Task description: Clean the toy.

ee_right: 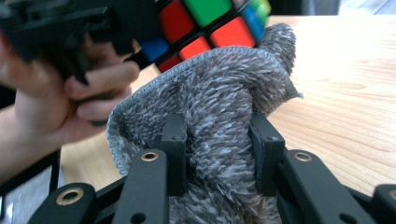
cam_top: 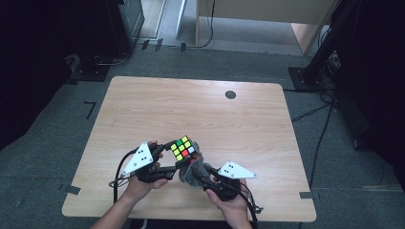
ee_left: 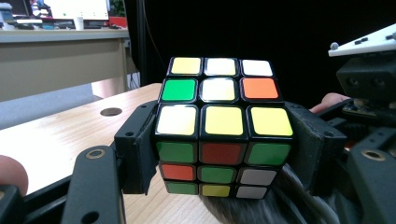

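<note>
**A:** Right gripper view first, nearest thing: our right gripper (ee_right: 218, 158) is clamped on a bunched grey cloth (ee_right: 219, 107), and its top edge touches the underside of the cube (ee_right: 205, 21). So we're wiping, right?

**B:** Yep, looks like it. Left gripper view has the left gripper (ee_left: 224, 149) squeezing the Rubik's cube (ee_left: 223, 126) by two opposite sides, lifted just above the table (ee_left: 60, 135) near the front edge. We'd keep that hold steady and rub the cloth lightly, or the cube could twist out of the jaws.
</note>
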Available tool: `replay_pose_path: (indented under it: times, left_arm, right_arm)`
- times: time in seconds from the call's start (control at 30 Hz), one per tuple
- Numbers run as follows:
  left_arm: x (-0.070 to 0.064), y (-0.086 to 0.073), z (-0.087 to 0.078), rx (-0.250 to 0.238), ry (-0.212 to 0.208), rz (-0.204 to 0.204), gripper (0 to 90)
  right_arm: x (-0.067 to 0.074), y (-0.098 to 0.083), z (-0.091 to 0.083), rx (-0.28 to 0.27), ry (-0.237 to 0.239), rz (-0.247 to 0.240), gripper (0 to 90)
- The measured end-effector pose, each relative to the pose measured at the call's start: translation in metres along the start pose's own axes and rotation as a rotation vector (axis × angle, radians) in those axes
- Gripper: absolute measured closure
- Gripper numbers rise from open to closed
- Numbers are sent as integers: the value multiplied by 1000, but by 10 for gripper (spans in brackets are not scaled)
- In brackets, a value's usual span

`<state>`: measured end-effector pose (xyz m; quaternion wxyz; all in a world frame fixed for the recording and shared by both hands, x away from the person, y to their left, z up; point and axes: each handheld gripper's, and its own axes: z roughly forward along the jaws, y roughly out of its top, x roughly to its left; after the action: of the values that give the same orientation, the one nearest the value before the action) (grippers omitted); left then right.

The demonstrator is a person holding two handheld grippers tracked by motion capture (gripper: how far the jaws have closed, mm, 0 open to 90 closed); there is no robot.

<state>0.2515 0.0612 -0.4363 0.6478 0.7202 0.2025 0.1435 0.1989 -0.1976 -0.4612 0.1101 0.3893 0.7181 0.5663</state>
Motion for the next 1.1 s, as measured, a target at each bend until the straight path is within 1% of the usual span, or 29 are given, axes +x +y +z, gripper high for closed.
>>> replay_pose_path:
  times: [0.03,0.07,0.13,0.2,0.27,0.3,0.37,0.43,0.53,0.57,0.6,0.63,0.67,0.73,0.77,0.8,0.83,0.93,1.0,1.07,1.1]
  left_arm:
    - [0,0,0,-2,0,-3,341]
    - [1,0,0,-1,-2,-4,341]
    - [1,0,0,0,-5,-3,341]
    - [0,-1,1,3,-7,-5,341]
    - [0,-1,2,2,-9,-10,341]
    - [-1,-2,3,5,-11,-10,341]
    - [-1,-3,4,12,-12,-9,341]
    - [0,-4,4,17,-4,-11,341]
    - [2,-4,3,20,9,-8,341]
    - [2,-4,2,18,10,-9,341]
    - [3,-4,2,19,12,-7,341]
    - [3,-4,2,20,16,-5,341]
    - [2,-5,2,20,16,-3,341]
    - [2,-5,2,23,12,-4,341]
    - [1,-5,3,22,10,-5,341]
    - [0,-5,4,22,8,-5,341]
    - [0,-5,4,21,4,-6,341]
    - [0,-5,4,19,6,-7,341]
    - [1,-5,3,18,11,-7,341]
    - [2,-4,1,13,17,-10,341]
    - [3,-4,1,11,18,-13,341]
  right_arm:
    - [-1,2,-1,7,-13,-8,648]
    - [-4,4,-4,6,-25,-1,647]
    - [-12,8,-12,-27,-44,44,646]
    - [-18,10,-19,-53,-70,66,646]
    - [-18,10,-20,-59,-72,68,647]
    - [-17,10,-19,-58,-68,59,647]
    - [-14,8,-14,-36,-57,51,647]
    - [-11,5,-9,-13,-40,53,646]
    - [-6,1,0,40,9,58,643]
    - [-5,0,2,55,10,46,643]
    - [-4,0,3,62,-5,33,643]
    - [-4,1,2,58,-25,29,644]
    - [-6,2,0,47,-42,39,644]
    - [-13,4,-6,12,-75,84,644]
    - [-15,5,-9,-7,-80,100,645]
    - [-16,5,-10,-17,-72,109,646]
    - [-14,5,-9,-16,-64,103,646]
    - [-5,2,-1,17,-18,63,646]
    - [0,0,4,38,3,38,645]
    - [-1,0,4,42,-6,31,643]
    - [-3,2,2,34,-17,37,643]
